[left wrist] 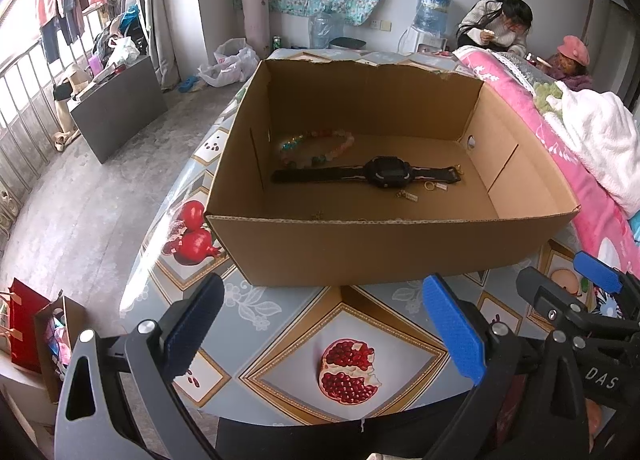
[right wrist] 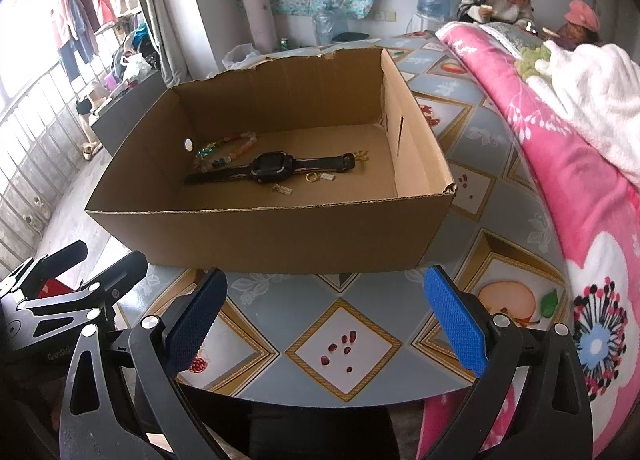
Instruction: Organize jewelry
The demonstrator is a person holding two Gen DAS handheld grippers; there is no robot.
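An open cardboard box (left wrist: 372,248) (right wrist: 264,238) stands on the fruit-patterned table. Inside lie a black watch (left wrist: 380,173) (right wrist: 272,168), a coloured bead bracelet (left wrist: 316,145) (right wrist: 226,147) and small gold pieces (left wrist: 412,195) (right wrist: 316,177). My left gripper (left wrist: 324,320) is open and empty, just in front of the box's near wall. My right gripper (right wrist: 326,312) is open and empty, also in front of the box. The right gripper shows at the right edge of the left wrist view (left wrist: 592,292). The left gripper shows at the left edge of the right wrist view (right wrist: 72,280).
A pink blanket (left wrist: 560,147) (right wrist: 560,147) and white fleece (right wrist: 592,99) lie on the table right of the box. Two people (left wrist: 500,23) sit at the far right. A red gift bag (left wrist: 24,324) stands on the floor at left. Clothes hang by the window.
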